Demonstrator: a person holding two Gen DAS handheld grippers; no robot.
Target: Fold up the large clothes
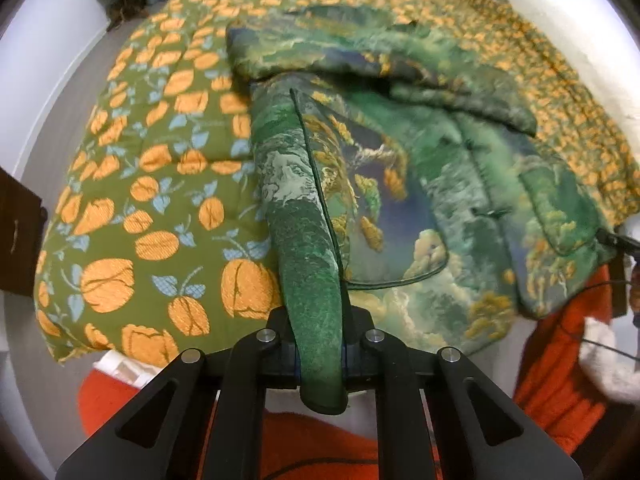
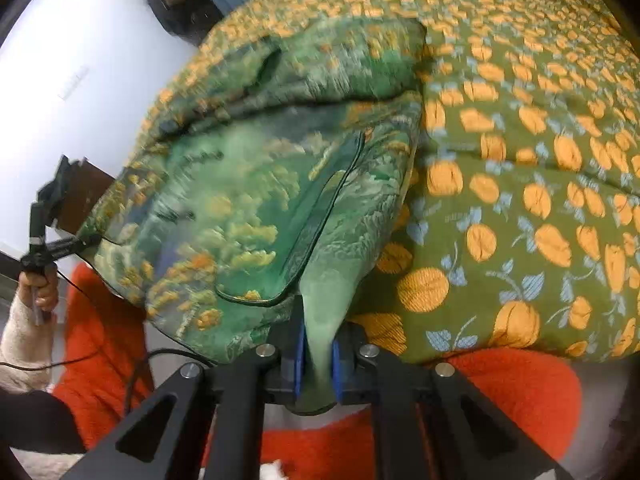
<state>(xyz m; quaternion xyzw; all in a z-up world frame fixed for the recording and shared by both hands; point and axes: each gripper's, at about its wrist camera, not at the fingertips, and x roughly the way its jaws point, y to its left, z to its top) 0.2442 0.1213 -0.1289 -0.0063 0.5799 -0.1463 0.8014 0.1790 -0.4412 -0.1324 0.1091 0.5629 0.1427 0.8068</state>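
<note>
A large green garment [image 1: 400, 200] with a landscape print of trees and clouds lies partly folded on a bed. In the left wrist view my left gripper [image 1: 320, 364] is shut on a dark green fold of its near edge, pulled taut toward the camera. In the right wrist view the same garment [image 2: 248, 184] spreads to the left, and my right gripper [image 2: 318, 364] is shut on a pale green pinch of its hem between blue pads [image 2: 297, 368]. The left gripper [image 2: 60, 246] also shows at the far left of that view, held in a hand.
The bed carries a green quilt [image 1: 152, 184] with orange fruit and blue leaves, also seen as the quilt [image 2: 520, 208] on the right. A person's red fleece clothing [image 2: 500, 400] fills the near edge. A white wall [image 2: 72, 80] and a dark brown furniture corner [image 1: 16, 236] flank the bed.
</note>
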